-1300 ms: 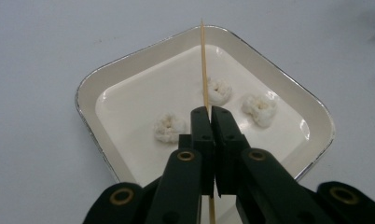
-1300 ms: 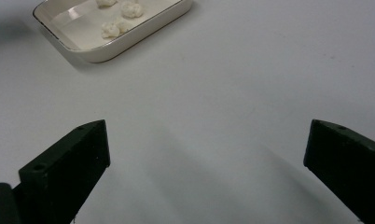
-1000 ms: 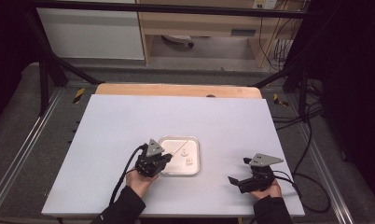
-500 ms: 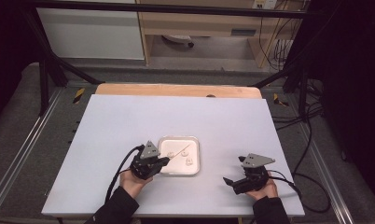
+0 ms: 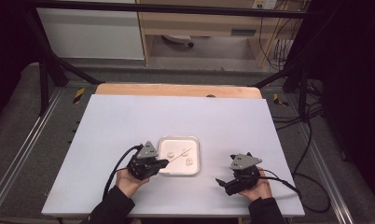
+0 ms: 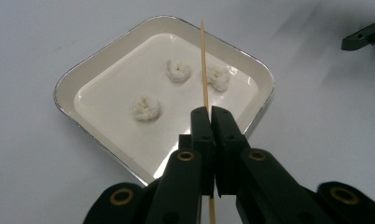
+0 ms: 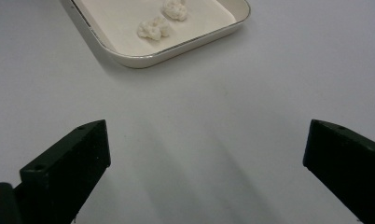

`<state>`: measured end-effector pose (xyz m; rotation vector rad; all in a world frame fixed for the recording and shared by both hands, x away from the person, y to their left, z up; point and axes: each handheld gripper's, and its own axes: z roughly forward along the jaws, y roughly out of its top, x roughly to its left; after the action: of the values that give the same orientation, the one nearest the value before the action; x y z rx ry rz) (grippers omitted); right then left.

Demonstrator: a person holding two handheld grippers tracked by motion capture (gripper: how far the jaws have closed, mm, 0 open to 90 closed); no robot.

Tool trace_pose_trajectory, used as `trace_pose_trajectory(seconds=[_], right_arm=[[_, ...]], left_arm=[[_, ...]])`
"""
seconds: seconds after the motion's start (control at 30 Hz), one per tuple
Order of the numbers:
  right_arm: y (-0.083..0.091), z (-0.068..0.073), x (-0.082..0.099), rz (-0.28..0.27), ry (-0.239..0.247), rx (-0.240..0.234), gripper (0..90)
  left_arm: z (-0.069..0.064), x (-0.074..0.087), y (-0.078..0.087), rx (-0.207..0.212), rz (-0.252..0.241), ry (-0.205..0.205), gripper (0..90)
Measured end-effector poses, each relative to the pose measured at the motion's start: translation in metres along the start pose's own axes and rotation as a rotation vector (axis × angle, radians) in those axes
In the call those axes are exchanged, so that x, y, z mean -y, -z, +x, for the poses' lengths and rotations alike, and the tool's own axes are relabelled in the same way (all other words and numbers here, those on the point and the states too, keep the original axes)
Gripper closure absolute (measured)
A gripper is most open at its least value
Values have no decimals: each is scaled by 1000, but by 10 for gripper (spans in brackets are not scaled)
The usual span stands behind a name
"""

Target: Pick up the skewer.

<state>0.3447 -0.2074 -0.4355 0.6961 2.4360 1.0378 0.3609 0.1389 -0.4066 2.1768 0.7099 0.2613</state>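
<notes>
The left tool (image 6: 210, 116) is clamped on a thin, pale wooden skewer (image 6: 204, 65) over the white square tray (image 6: 258, 74); the right tool (image 7: 206, 149) gapes wide.

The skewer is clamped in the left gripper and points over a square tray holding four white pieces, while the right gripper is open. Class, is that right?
Not quite: the tray holds three white pieces, as the left gripper view shows. The skewer, left gripper and open right gripper are as stated.
</notes>
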Motion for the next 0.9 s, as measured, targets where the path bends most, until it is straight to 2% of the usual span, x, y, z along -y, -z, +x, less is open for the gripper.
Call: trace_pose_trajectory(seconds=[0.47,0.9], right_arm=[[-5,18,-20,39,172,55,47],[-5,30,-30,44,298,84,120]], left_arm=[[-11,-17,-5,57,33,-82,884],[-26,-33,-24,104,65,-135,884]])
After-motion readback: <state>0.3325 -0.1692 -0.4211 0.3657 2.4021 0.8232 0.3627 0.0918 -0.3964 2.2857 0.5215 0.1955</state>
